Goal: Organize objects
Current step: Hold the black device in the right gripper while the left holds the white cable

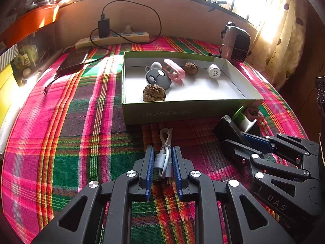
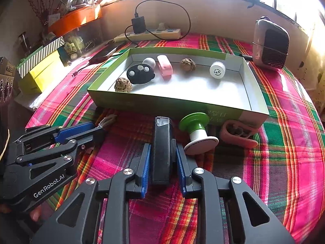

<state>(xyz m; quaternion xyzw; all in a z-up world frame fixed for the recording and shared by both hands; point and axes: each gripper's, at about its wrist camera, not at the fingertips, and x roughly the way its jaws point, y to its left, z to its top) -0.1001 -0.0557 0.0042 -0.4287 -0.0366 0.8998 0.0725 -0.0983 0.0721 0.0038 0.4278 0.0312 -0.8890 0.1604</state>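
Note:
A green-rimmed white box [image 1: 191,109] [image 2: 162,101] lies on the plaid cloth. It holds two walnuts [image 1: 154,93], a grey mouse-shaped gadget [image 1: 157,76], a pink case [image 1: 174,69] and a white cap [image 1: 213,71]. My left gripper [image 1: 162,154] is shut on a coiled white USB cable [image 1: 164,158] just in front of the box; it also shows in the right wrist view [image 2: 95,131]. My right gripper [image 2: 163,152] is shut on a black rectangular device [image 2: 161,148], also near the box front [image 1: 229,130].
A green-and-white spool [image 2: 196,132] and a pink clip-like object [image 2: 239,134] lie against the box front, right of my right gripper. A small heater [image 2: 271,44] stands far right. A power strip [image 2: 148,34] with charger and a phone [image 1: 74,61] lie far left.

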